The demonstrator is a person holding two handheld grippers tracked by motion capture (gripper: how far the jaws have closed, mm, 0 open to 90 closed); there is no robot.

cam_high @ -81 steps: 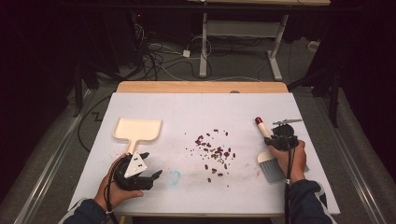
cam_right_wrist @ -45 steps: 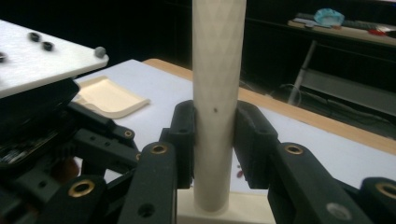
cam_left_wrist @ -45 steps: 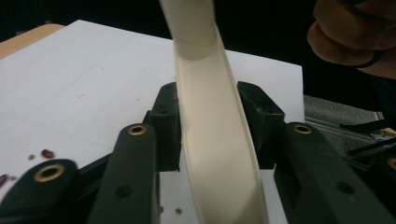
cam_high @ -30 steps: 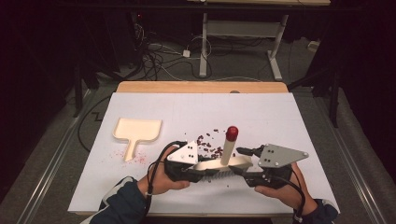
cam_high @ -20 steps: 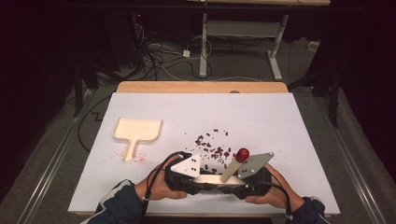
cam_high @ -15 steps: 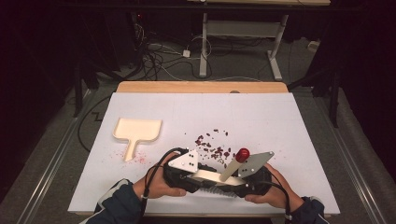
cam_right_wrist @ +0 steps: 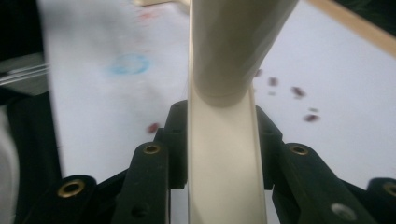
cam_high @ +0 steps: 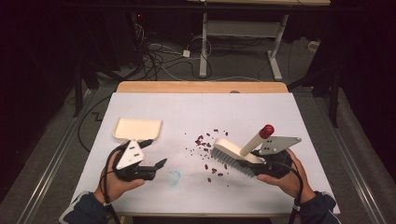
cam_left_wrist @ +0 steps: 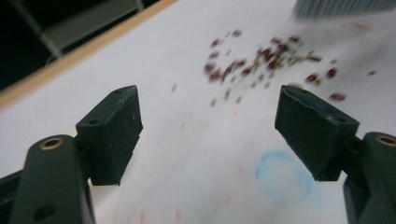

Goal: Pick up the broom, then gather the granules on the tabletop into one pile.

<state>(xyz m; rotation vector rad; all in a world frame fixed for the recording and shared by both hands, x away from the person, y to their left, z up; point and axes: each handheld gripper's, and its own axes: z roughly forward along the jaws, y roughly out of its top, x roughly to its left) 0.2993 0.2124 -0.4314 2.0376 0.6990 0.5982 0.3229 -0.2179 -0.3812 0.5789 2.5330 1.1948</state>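
Observation:
A cream dustpan [cam_high: 137, 128] lies on the white table cover at the left. Dark red crumbs [cam_high: 208, 149] are scattered in the middle. My left gripper [cam_high: 154, 153] hovers open just below the dustpan with nothing between its jaws. In the left gripper view the left gripper [cam_left_wrist: 210, 121] faces the crumbs [cam_left_wrist: 261, 60]. My right gripper [cam_high: 261, 163] is shut on a cream brush [cam_high: 231, 151] with a red-tipped handle [cam_high: 267, 130], bristles down by the crumbs' right edge. The right gripper [cam_right_wrist: 222, 135] clamps the brush's back [cam_right_wrist: 224, 177] in its own view.
A faint blue circle [cam_high: 173, 176] is drawn on the cover between the two hands. The table's wooden far edge [cam_high: 201, 87] shows beyond the cover. Past the table, cables and desk legs stand on the dark floor.
Both hands were together at the front centre around the brush. Now the left gripper has drawn away to the left and stands open, and the right has carried the brush to the right.

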